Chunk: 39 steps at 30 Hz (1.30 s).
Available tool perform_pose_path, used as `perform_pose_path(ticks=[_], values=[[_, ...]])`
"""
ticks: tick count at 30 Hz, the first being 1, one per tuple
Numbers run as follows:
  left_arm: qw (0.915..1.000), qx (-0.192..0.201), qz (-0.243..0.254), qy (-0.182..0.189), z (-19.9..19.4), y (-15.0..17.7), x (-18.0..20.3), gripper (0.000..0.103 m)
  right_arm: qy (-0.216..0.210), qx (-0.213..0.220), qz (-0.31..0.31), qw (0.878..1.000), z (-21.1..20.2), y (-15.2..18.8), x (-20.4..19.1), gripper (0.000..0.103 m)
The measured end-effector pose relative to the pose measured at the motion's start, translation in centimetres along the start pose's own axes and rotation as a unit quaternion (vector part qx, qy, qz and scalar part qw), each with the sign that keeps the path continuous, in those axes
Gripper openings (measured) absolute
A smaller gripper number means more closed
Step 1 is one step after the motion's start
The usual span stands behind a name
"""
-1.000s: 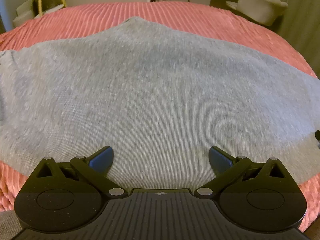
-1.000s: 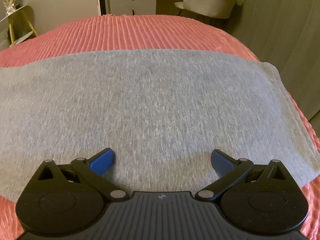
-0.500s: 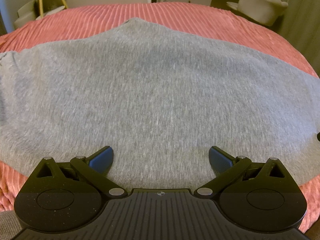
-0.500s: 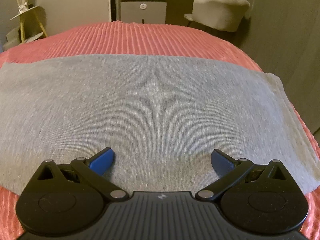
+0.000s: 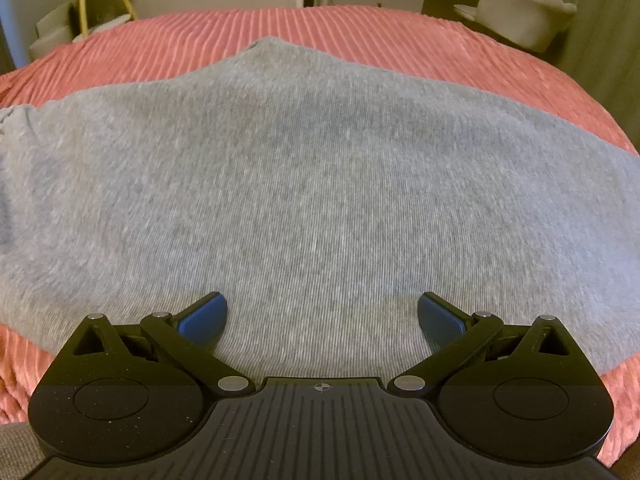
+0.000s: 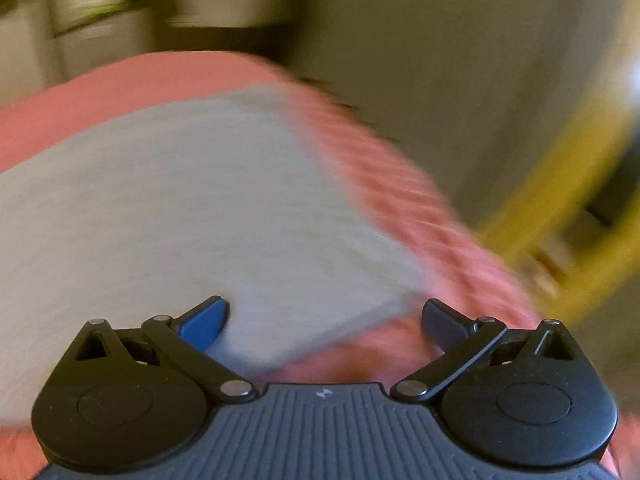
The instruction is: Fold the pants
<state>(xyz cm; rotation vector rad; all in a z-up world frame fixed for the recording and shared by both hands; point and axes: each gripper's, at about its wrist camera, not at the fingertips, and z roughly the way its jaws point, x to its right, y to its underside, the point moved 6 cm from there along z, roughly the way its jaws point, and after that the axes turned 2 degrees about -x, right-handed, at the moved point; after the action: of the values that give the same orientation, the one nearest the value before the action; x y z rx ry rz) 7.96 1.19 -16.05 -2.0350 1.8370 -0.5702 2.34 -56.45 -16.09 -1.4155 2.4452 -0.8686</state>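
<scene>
pants [image 5: 320,168] lie flat under both wide-spread grippers, left [image 5: 322,312] and right [image 6: 325,320], neither gripping.

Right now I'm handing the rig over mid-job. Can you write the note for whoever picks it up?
Left gripper: open, empty, low over the near edge of the grey pants.
Right gripper: open, empty, at the pants' right end, near the corner; this view is motion-blurred.
Pants lie spread flat across the red ribbed bedspread, smooth, with no crease showing on top. Whether they are already folded leg on leg cannot be told.
Done: laid out flat.
Left: grip an end and make the folds.
</scene>
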Motion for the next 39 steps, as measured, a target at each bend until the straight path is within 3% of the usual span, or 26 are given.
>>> perform_pose_path(ticks=[2,6,8,9,12,14,15,19,22,24,26,29,31,32,35,37,39], values=[[1.0,0.002,0.002,-0.002,0.1,0.0,0.1,0.103,-0.004,0.004,0.037,0.999,-0.8,-0.2,0.3,0.103],[1.0,0.004,0.002,-0.004,0.1,-0.1,0.1,0.103,-0.097,-0.003,0.021,0.995,-1.7,0.8,-3.2,0.103],[1.0,0.008,-0.002,-0.003,-0.4,-0.3,0.0,0.103,-0.097,-0.029,-0.023,0.995,-0.6,1.7,-5.1,0.103],[0.9998,0.017,-0.003,-0.009,-0.9,-0.6,-0.2,0.103,-0.09,-0.021,-0.03,0.995,-0.4,1.9,-5.3,0.103],[0.9941,0.1,0.002,-0.041,-3.5,-2.5,-1.0,0.103,-0.084,-0.045,0.025,0.995,-0.4,1.8,-4.6,0.103],[0.9889,0.145,0.009,-0.031,-4.7,-4.3,-1.6,0.103,-0.068,-0.051,0.064,0.994,-1.0,2.0,-4.2,0.103],[0.9881,0.15,0.015,-0.031,-4.6,-5.2,-1.9,0.103,-0.066,-0.051,0.069,0.994,-1.3,2.0,-4.5,0.103],[0.9885,0.139,0.012,-0.059,-1.7,-8.9,-3.6,0.103,-0.058,-0.033,0.049,0.997,-2.2,3.0,-6.0,0.103],[0.9931,0.097,-0.004,-0.066,2.1,-10.9,-4.8,0.103,-0.058,-0.036,0.063,0.996,-2.2,3.2,-5.5,0.103],[0.9909,0.068,-0.01,-0.115,4.6,-11.5,-6.1,0.103,-0.061,-0.043,0.062,0.995,-2.2,3.1,-5.5,0.103],[0.9902,0.087,-0.033,-0.104,4.7,-12.1,-7.0,0.103,-0.065,-0.045,0.059,0.995,-2.5,2.9,-5.4,0.103],[0.9833,0.102,-0.048,-0.143,3.4,-12.4,-8.4,0.103,-0.086,-0.035,0.078,0.993,-2.9,2.9,-4.1,0.103],[0.9759,0.111,-0.06,-0.178,1.9,-11.6,-9.5,0.103,-0.156,-0.028,0.155,0.975,-3.0,3.0,-2.4,0.103],[0.9759,0.11,-0.063,-0.177,1.3,-11.0,-9.9,0.103,-0.201,-0.022,0.213,0.956,-3.0,3.1,-1.2,0.103],[0.9849,0.085,-0.069,-0.135,-0.1,-8.3,-10.1,0.103,-0.292,-0.023,0.362,0.885,-2.1,3.9,2.2,0.103],[0.99,0.077,-0.062,-0.101,-1.3,-6.1,-9.1,0.103,-0.327,-0.031,0.425,0.844,-1.1,4.6,3.9,0.103],[0.9934,0.071,-0.057,-0.07,-2.0,-4.4,-7.9,0.103,-0.351,-0.029,0.464,0.813,-0.5,5.0,5.1,0.103]])
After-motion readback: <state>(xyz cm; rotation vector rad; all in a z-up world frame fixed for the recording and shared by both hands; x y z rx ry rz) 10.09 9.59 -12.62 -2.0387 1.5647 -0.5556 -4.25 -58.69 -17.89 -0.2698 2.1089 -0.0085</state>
